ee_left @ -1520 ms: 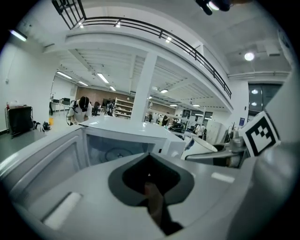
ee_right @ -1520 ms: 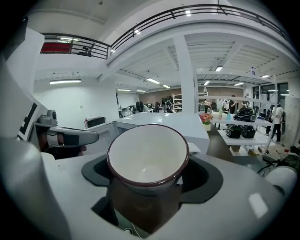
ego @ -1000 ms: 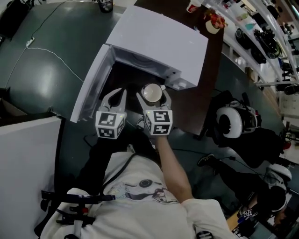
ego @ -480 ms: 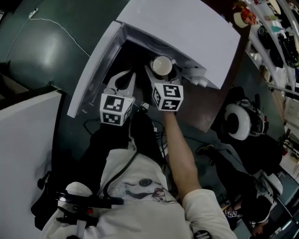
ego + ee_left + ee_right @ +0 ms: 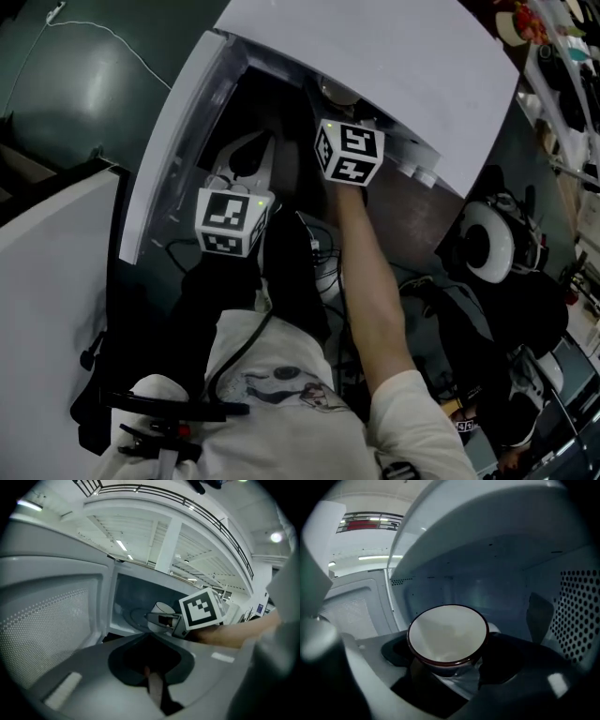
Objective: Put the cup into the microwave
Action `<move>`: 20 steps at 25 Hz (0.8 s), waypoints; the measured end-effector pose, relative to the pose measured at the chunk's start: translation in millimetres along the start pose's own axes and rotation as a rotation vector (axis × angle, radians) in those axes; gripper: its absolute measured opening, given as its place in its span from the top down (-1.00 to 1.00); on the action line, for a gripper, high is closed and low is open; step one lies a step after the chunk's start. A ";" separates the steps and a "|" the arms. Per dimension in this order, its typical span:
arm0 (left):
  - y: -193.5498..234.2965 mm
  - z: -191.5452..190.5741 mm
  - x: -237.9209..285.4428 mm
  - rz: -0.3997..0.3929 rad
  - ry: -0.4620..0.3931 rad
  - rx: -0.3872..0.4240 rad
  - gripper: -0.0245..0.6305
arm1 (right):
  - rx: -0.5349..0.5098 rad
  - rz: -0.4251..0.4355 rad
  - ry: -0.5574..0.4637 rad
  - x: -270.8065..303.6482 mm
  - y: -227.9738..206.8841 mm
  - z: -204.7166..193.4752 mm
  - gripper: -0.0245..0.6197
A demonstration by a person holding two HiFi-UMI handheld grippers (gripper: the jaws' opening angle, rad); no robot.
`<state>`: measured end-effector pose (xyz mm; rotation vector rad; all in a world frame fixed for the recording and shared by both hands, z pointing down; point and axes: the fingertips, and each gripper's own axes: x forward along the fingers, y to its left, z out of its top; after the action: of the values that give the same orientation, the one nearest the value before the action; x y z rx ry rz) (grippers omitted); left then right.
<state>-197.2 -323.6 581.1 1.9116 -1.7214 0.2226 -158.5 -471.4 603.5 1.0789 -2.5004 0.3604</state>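
The white box-shaped microwave (image 5: pixel 375 56) fills the upper part of the head view, and its white door (image 5: pixel 164 150) hangs open down the left side. The right gripper (image 5: pixel 449 654) reaches into the dark cavity from the middle of the frame, its marker cube just outside the opening. Its fingers are clamped on either side of the round cup with a white inside and a dark red rim (image 5: pixel 447 634), which stands upright between them.

In the right gripper view the cup sits at the centre, with the perforated inner wall (image 5: pixel 576 616) at the right edge and the door's mesh window at the left. In the left gripper view the cup (image 5: pixel 161 609) hangs over the near part of the round glass turntable (image 5: pixel 133 618). I cannot tell whether it touches the glass.

The left gripper (image 5: pixel 246 161) sits lower left of the opening, just beside the door. Its fingertips are closed together, with nothing between them.
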 end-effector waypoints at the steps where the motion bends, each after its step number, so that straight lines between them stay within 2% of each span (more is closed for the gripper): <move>1: 1.3 -0.8 -0.1 0.000 0.003 -0.003 0.93 | -0.002 -0.012 -0.003 4.6 -2.7 0.5 -0.33; 12: 14.6 -15.7 -11.4 0.011 0.043 -0.017 0.93 | 0.034 -0.093 -0.066 32.5 -24.3 21.5 -0.33; 20: 18.6 -21.2 -13.7 0.012 0.052 -0.027 0.93 | 0.042 -0.103 -0.093 45.9 -32.1 30.9 -0.33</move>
<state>-212.2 -301.6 597.7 1.8603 -1.6935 0.2497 -171.3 -533.8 599.1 1.2634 -2.5157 0.3419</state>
